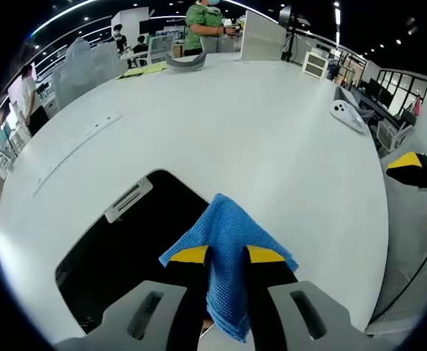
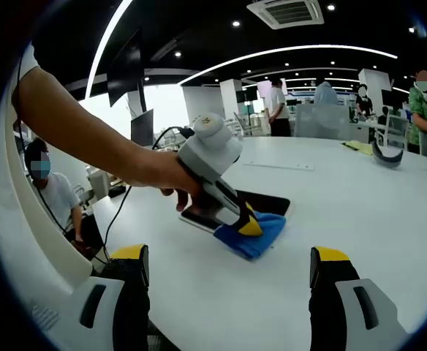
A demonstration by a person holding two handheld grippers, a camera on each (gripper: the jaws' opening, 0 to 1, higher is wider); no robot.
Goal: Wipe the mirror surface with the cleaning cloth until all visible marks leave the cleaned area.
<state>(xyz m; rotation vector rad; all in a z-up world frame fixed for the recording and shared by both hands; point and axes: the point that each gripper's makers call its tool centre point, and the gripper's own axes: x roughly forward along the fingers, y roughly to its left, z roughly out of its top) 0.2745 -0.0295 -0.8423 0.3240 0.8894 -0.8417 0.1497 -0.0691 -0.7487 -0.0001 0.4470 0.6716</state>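
Note:
A dark mirror (image 1: 118, 248) with a white rim lies flat on the white table (image 1: 257, 131). My left gripper (image 1: 226, 256) is shut on a blue cleaning cloth (image 1: 224, 238), which hangs over the mirror's right edge. In the right gripper view the left gripper (image 2: 246, 223), held by a person's hand (image 2: 173, 179), presses the blue cloth (image 2: 261, 234) against the mirror (image 2: 268, 201). My right gripper (image 2: 228, 263) stands open off the table's near edge with nothing between its jaws. Its yellow tip (image 1: 407, 161) shows at the right of the left gripper view.
A white device (image 1: 345, 113) lies near the table's right edge, a grey curved object (image 1: 186, 61) and yellow sheet (image 1: 144, 69) at the far side. A white partition (image 1: 261, 36) stands behind. Several people stand or sit around the room. A cable (image 2: 129, 197) hangs off the table's left edge.

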